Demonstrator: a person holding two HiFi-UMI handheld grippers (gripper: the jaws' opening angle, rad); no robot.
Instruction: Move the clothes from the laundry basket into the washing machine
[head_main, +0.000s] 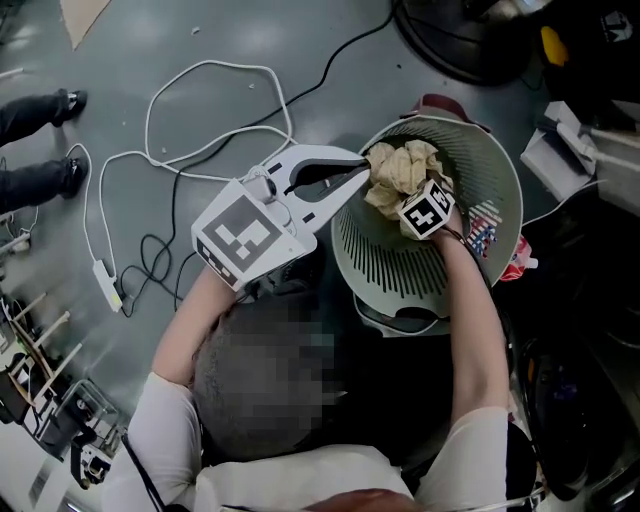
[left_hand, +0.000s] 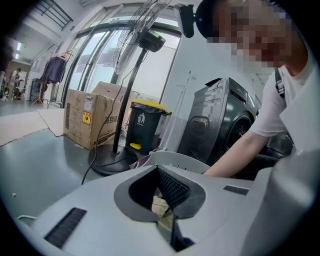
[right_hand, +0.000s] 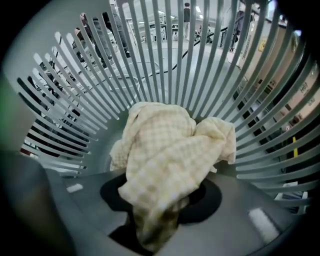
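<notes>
Our right tool (right_hand: 152, 220) clamps the cream cloth (right_hand: 165, 150) inside the laundry basket (right_hand: 75, 100); next we likely lift it toward the washing machine (left_hand: 225, 122).

A standing fan (left_hand: 142, 35) rose on a black pole from a round base. A cardboard box (left_hand: 87, 117) sat just left of the fan's pole. A dark bin (left_hand: 145, 125) with a yellow lid stood just right of it. A black cable (left_hand: 92, 165) trailed from the fan's base across the grey floor (left_hand: 40, 165).
</notes>
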